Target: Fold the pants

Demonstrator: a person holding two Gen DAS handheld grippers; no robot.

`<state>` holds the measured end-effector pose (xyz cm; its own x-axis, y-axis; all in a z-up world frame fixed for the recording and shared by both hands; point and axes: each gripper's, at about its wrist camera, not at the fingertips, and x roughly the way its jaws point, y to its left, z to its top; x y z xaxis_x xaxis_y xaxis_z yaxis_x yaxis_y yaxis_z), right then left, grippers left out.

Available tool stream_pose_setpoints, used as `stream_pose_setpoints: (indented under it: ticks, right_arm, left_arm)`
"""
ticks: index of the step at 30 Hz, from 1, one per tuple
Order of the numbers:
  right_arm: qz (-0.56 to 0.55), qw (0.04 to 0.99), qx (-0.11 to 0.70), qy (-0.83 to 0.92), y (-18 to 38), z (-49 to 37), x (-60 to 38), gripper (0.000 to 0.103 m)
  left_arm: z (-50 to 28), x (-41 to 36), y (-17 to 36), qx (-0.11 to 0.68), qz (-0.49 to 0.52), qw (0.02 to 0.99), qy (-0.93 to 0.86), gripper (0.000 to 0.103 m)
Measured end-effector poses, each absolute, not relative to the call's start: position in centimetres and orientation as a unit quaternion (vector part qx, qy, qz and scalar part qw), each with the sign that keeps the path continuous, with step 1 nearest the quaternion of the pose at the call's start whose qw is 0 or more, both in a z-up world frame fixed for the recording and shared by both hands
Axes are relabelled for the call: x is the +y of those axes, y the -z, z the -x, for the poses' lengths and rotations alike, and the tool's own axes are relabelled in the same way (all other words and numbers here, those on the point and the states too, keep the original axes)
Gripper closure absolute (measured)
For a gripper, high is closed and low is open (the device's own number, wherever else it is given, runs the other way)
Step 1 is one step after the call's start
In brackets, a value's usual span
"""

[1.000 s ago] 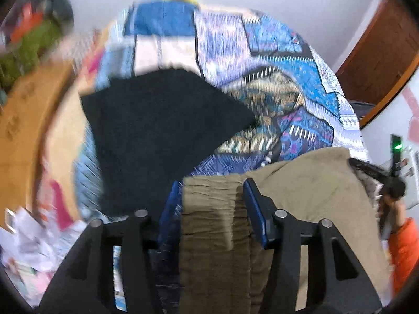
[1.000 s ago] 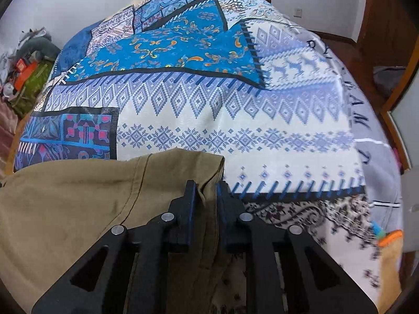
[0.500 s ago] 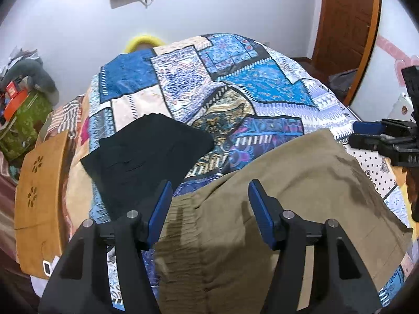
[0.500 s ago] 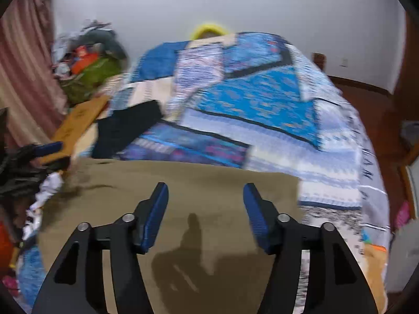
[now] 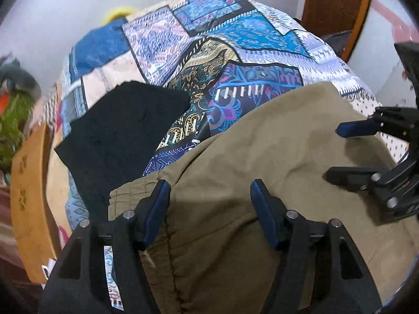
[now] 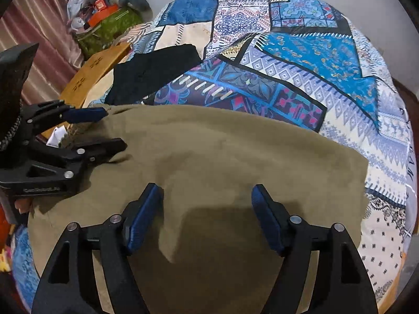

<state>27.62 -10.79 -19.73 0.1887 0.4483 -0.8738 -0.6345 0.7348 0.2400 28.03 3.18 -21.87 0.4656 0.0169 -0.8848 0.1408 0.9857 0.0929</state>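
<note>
Khaki pants (image 5: 262, 162) lie folded and flat on the patchwork bedspread (image 5: 235, 26), their gathered waistband (image 5: 131, 193) at the near left. My left gripper (image 5: 209, 191) hovers over the waistband end with its jaws opening and no cloth pinched between them. My right gripper (image 6: 207, 193) hangs above the other half of the pants (image 6: 235, 151), jaws also opening, nothing between the pads. Each gripper shows in the other's view: the right gripper (image 5: 340, 154) at the right edge, the left gripper (image 6: 115, 129) at the left edge.
A folded black garment (image 5: 123, 136) lies on the bedspread just beyond the pants' waistband end. A wooden board (image 5: 28, 196) stands beside the bed at the left. A pile of belongings (image 6: 104, 18) sits in the far left corner. A brown door (image 5: 337, 2) is at the far right.
Both grippers were shut on the pants' edge a second ago. They have let go, opened wide and drawn back. The pants now lie spread flat on the bed.
</note>
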Motion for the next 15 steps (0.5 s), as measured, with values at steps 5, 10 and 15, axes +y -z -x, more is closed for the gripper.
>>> stream_pose_setpoints:
  ticks: [5,10,15]
  right_arm:
    - [0.073,0.766,0.534,-0.351,19.4,-25.9,-13.3,0.031]
    - [0.086,0.788,0.51,-0.335,18.8,-23.1,-15.1,0.031]
    - [0.076,0.799,0.507,-0.314,18.4,-21.2,-17.3,0.031]
  left_arm:
    - [-26.1,3.5,21.2,0.499,-0.077,0.862,0.043,0.038]
    - [-23.6,3.6,20.3,0.493,-0.073,0.866,0.037,0.036]
    - [-21.1,4.1,19.7,0.487,-0.071,0.87,0.024,0.032]
